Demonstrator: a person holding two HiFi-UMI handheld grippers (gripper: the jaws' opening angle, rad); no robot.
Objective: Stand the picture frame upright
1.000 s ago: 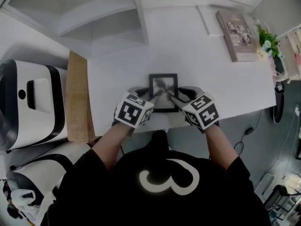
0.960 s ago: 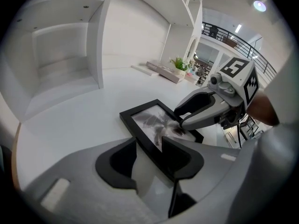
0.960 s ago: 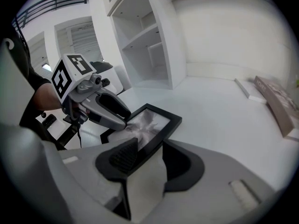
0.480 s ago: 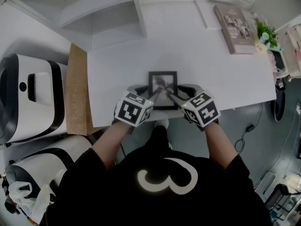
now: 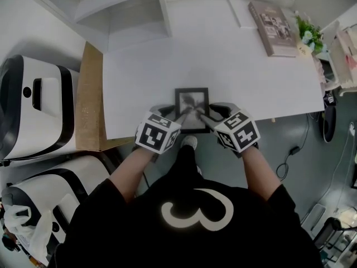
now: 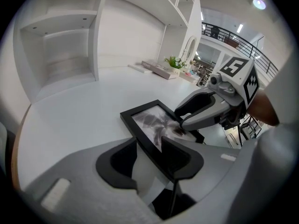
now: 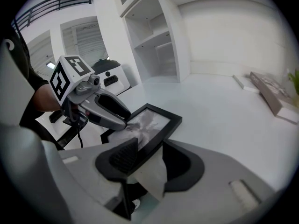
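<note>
1. Since a second ago the picture frame (image 5: 192,100) has come closer to the near edge of the desk (image 5: 234,66). Its bottom border now lies right at that edge, where a strip of bare desk showed below it before. My two tongs stay at its lower half as they were.
2. The picture frame lies flat and face up, a dark border round a grey print, roughly midway along the near edge of the desk.
3. My left tongs (image 6: 149,149) stand apart. The frame's left border runs between the jaws, with the right jaw over the glass and the left jaw outside the border, above bare desk. The pads do not pinch the border.
4. My right tongs (image 7: 148,154) stand apart too. The left jaw is over the glass and the right jaw is outside the frame's right border, with a light gap between that pad and the wood.
5. From the head view both tongs point inward and their tips come near each other over the lower middle of the frame. Whether the tips press on the glass I cannot tell.
6. At the far right corner of the desk a book (image 5: 272,20) lies flat, with a plant (image 5: 308,35) just beside it. A white shelf unit (image 5: 122,15) stands at the far left.
</note>
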